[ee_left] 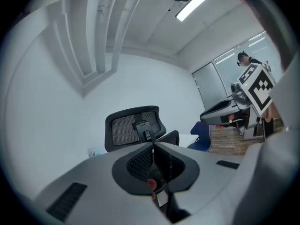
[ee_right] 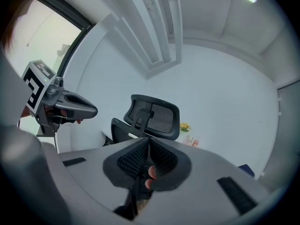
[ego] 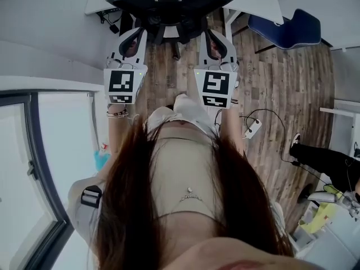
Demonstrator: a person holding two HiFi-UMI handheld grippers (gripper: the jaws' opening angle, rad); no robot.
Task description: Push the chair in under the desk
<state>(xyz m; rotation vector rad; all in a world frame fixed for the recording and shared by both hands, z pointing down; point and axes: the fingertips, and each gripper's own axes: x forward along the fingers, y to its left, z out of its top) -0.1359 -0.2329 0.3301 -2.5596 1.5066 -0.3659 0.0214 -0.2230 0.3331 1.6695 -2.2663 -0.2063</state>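
A black mesh office chair [ego: 169, 4] stands at the top of the head view, its seat partly beneath the white desk [ego: 256, 1]. My left gripper [ego: 133, 36] and right gripper [ego: 212, 38] are held side by side just short of the chair's back, both pointing at it. Both are shut with nothing between the pads. In the left gripper view the jaws [ee_left: 152, 146] meet in a line, with the chair's headrest [ee_left: 133, 128] a little way ahead. The right gripper view shows the same: closed jaws [ee_right: 149, 142] and the chair [ee_right: 152, 116] beyond them, apart from them.
A blue chair [ego: 287, 30] stands at the desk's right. A white power strip [ego: 252, 129] with a cable lies on the wood floor. A glass door frame [ego: 34, 167] runs along the left. Another person's leg and shoe [ego: 320, 159] are at the right edge.
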